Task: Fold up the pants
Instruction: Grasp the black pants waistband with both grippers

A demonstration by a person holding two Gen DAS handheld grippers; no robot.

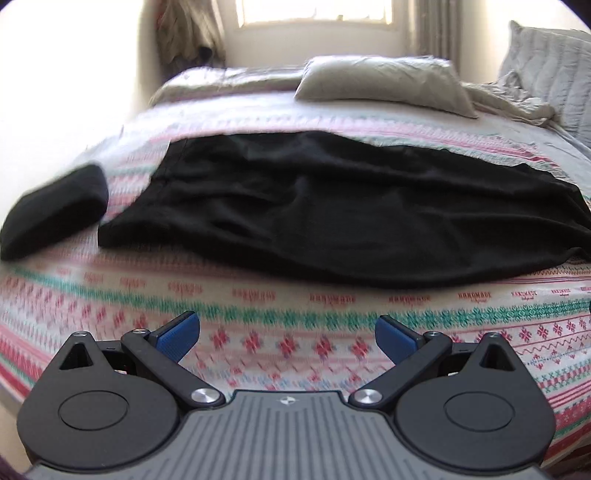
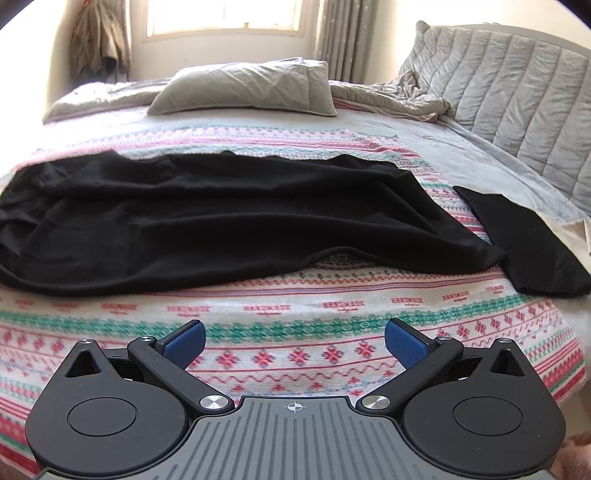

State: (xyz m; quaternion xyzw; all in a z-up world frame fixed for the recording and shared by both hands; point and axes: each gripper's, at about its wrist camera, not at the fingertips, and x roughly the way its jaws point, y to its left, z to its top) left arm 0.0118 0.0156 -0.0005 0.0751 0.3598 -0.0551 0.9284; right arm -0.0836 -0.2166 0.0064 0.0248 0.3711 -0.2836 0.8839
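Observation:
Black pants lie spread lengthwise across the patterned bedspread, rumpled, with the waistband end at the left in the left wrist view. The same pants fill the middle of the right wrist view. My left gripper hovers open over the bedspread's near edge, short of the pants, nothing between its blue pads. My right gripper is also open and empty, held above the bedspread in front of the pants.
A small folded black garment lies left of the pants; another folded black piece lies to their right. A grey pillow, crumpled grey bedding and a quilted headboard sit farther back. A window is behind.

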